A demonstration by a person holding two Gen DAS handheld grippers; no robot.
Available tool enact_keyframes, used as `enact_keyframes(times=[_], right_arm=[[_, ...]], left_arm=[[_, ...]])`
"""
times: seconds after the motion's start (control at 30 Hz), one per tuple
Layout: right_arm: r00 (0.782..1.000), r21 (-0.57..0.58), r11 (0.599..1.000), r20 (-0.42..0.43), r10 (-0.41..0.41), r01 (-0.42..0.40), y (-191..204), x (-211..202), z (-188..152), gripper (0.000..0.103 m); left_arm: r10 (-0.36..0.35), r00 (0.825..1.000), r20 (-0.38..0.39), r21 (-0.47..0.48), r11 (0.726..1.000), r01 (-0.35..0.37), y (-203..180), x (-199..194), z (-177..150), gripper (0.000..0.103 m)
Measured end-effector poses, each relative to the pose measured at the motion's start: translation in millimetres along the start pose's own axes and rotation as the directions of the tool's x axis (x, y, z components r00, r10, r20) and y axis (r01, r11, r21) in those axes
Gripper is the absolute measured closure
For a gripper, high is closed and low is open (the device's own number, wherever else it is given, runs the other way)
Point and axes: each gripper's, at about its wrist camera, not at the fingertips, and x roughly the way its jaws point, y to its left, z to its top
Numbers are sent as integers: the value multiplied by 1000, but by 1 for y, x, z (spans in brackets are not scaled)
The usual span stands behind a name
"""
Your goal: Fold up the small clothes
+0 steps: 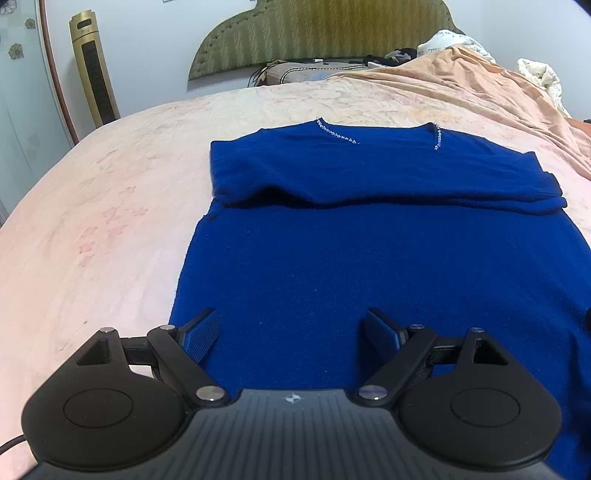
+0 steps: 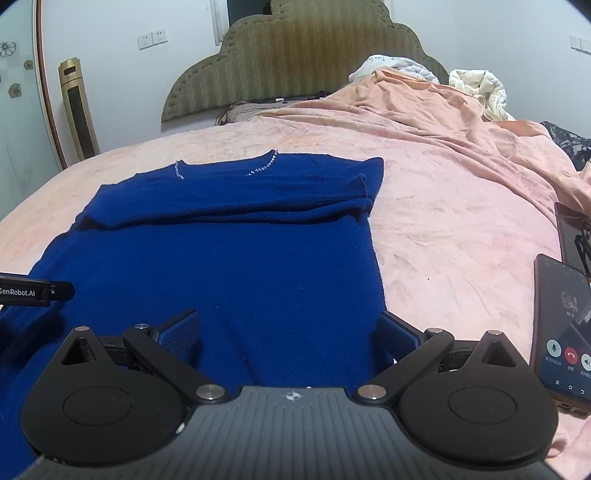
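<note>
One blue sweater (image 1: 369, 266) lies flat on the bed (image 1: 110, 206), close to the bed's near edge. Its neck, with two short rows of little shiny beads (image 1: 338, 134), points toward the headboard (image 1: 314, 33). Both sleeves are folded in across the chest, so they make one thick band across the top part.

There are two grippers. The left gripper (image 1: 291, 334) hangs low over the bottom left part of the sweater. Its two fingers are spread wide apart and hold nothing. The left finger (image 1: 201, 336) sits near the sweater's left edge.

The right gripper (image 2: 288, 332) hangs low over the bottom right part of the sweater. It is also wide open and holds nothing. Its right finger (image 2: 397, 334) sits just at the sweater's right edge. Both grippers point toward the headboard.

One phone (image 2: 563, 328) with a lit screen lies on the bed near its right edge, well apart from the sweater. One more dark flat thing lies just behind it; I cannot tell what it is. One peach blanket (image 2: 424, 110) is heaped at the far right corner. One tall gold fan (image 2: 75, 107) stands by the wall beside the bed.
</note>
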Motion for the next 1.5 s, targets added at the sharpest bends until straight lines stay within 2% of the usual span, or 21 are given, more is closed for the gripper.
enact_keyframes(times=[0.13,0.27,0.37,0.43,0.57,0.67,0.93,1.13,1.27,1.5], right_arm=[[1000,-11,1000,-1,1,-1,2,-2,0,1],[998,-44,997,14,59,-58,9,-9,-1,1],[1000,-46,999,16,-15,16,4,-5,-1,1],[999,-3,999,1,-51,51,-8,-3,-1,0],[1000,77,997,10,30,-30,-25,-12,-4,1],[1000,56,998,13,23,-24,-26,-14,-9,0],[999,76,996,6,36,-36,-25,-14,-11,1],[1000,77,997,-5,26,-26,-23,-13,-13,1],[999,65,997,11,49,-50,-22,-18,-11,1],[999,51,998,15,29,-30,-20,-21,-12,1]], left_arm=[[-1,1000,13,10,1000,1,-1,-1,-1,17],[6,1000,4,10,1000,-6,-2,3,-3,17],[2,1000,6,6,1000,-2,-1,1,-3,17],[9,1000,12,9,1000,-9,0,-1,-2,17],[0,1000,16,3,1000,0,2,-2,-2,17],[-9,1000,20,15,1000,9,0,-3,-4,17],[27,1000,12,55,998,-28,-11,-2,-8,17],[24,1000,-1,43,999,-24,-8,-3,-9,17],[25,1000,-3,39,999,-24,-7,-4,-10,17],[32,1000,-1,35,999,-31,-4,-6,-10,17]])
